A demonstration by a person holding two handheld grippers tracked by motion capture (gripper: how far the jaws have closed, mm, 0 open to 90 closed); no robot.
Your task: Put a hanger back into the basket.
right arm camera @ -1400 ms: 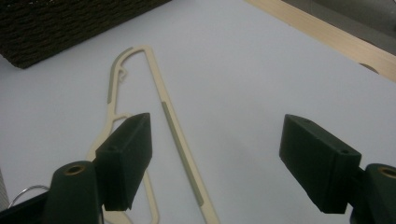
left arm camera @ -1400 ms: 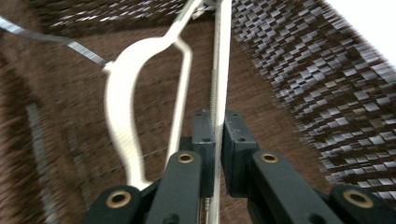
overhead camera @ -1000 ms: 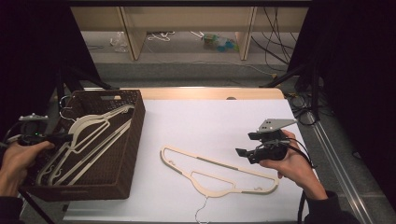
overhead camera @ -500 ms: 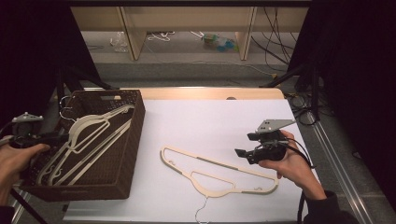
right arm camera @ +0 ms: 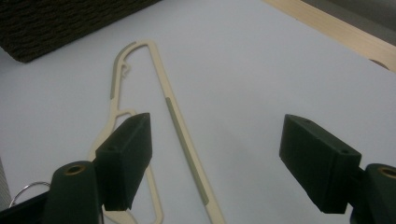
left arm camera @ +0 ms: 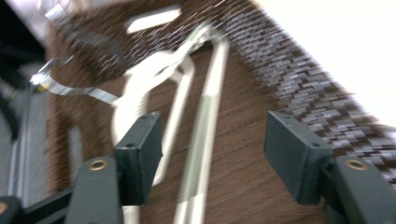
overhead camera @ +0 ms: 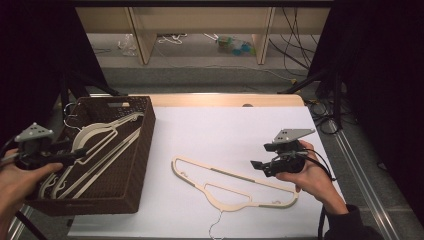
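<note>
Cream plastic hangers [overhead camera: 95,150] piled flat inside brown woven basket [overhead camera: 142,150] at nine o'clock on white table [overhead camera: 215,130]. Left gripper [overhead camera: 75,157] held just above basket's left side, pointing toward three o'clock. Jaws just been opening, now wide, nothing between them, hangers [left arm camera: 196,121] blurred below. Right gripper [overhead camera: 256,165] at four o'clock on table, pointing toward nine o'clock. Jaws wide apart, gripping nothing. Single cream plastic hanger with thin wire hook [overhead camera: 225,182] flat on table just below right gripper's tip, at six o'clock from table middle. Same hanger [right arm camera: 180,135] lying under right jaws. Basket and single hanger near, not touching.
</note>
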